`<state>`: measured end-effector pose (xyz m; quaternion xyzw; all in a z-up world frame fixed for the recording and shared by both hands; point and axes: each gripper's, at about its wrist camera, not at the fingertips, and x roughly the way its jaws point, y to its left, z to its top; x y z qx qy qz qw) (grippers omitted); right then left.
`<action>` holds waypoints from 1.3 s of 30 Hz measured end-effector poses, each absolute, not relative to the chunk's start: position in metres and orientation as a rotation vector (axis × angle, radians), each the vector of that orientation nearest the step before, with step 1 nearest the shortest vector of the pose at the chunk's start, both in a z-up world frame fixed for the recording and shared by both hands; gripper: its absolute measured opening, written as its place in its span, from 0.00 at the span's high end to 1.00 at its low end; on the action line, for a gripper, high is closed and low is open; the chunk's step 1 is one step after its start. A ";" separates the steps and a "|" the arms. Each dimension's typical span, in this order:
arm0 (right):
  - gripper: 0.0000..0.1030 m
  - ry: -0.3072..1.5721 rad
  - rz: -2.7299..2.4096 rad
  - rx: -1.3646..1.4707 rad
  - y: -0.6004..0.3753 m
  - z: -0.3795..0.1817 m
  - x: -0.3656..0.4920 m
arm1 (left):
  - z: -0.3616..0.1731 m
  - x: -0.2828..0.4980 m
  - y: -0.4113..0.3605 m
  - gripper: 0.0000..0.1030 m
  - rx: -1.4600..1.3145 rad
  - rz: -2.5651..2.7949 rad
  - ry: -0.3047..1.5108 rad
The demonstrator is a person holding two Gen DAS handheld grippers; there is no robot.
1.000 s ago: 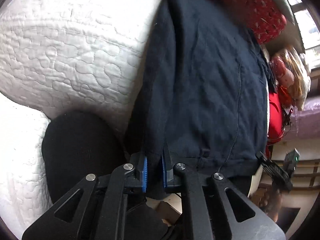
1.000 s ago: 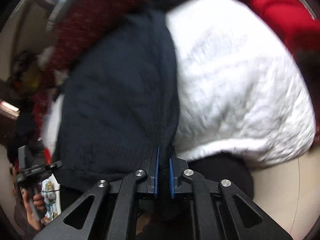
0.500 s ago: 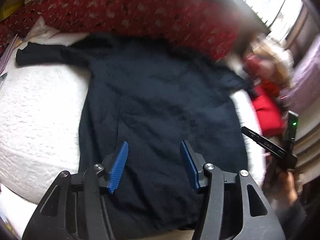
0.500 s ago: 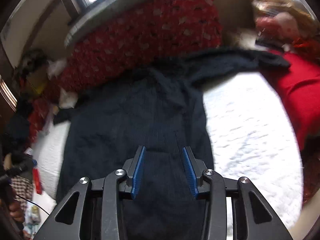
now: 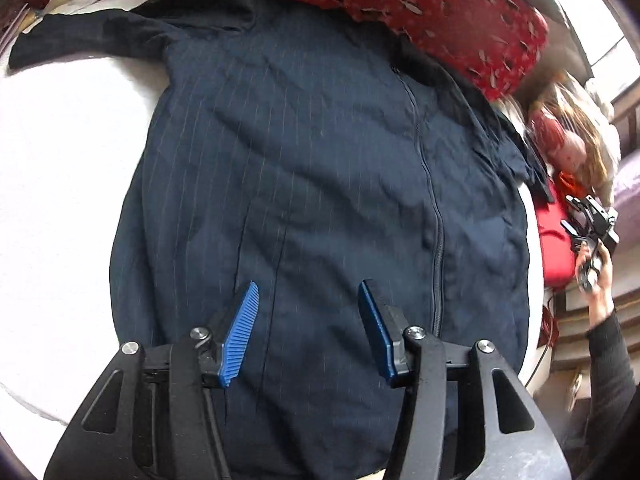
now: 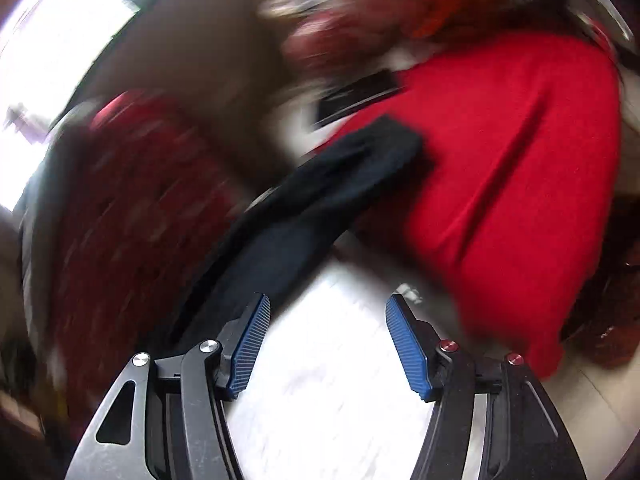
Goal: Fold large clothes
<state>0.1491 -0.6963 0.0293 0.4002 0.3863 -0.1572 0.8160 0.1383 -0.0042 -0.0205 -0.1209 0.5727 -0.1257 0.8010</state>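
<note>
Now the dark navy jacket (image 5: 304,184) lies spread flat, front up, on the white quilted bed (image 5: 60,168), its zipper (image 5: 434,216) running down the right part of the left wrist view. The left claw (image 5: 308,332) hangs over the hem end with its blue pads wide apart, released and grasping nothing. One sleeve (image 5: 80,38) stretches out to the upper left across the white cover. Along the far edge of the jacket runs a red patterned blanket (image 5: 440,4), touching the collar area. To the right, past the jacket's edge, lie a red garment (image 5: 554,236) and a doll with long hair (image 5: 572,148); there too the person's right hand (image 5: 596,264) holds the right claw (image 5: 588,216).

Seen from the right wrist, the picture is heavily blurred. The right claw (image 6: 328,344) is spread open and empty above the white bed (image 6: 332,392). The jacket's other sleeve (image 6: 320,200) runs diagonally ahead of it, its cuff end resting on the red garment (image 6: 512,184), which fills the right side. The red blanket (image 6: 132,208) smears across the left. What lies beyond is too blurred to name.
</note>
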 end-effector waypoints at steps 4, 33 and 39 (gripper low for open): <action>0.36 0.795 -0.373 1.033 -0.729 -0.015 0.196 | -0.021 0.157 -0.010 0.51 -0.308 -0.257 1.235; 0.98 0.616 -0.231 0.828 -0.698 0.106 0.243 | -0.028 0.267 -0.017 0.50 -0.433 -0.295 1.216; 0.97 0.689 0.007 0.720 -0.586 0.142 0.260 | -0.017 0.267 0.000 0.50 -0.480 -0.335 1.231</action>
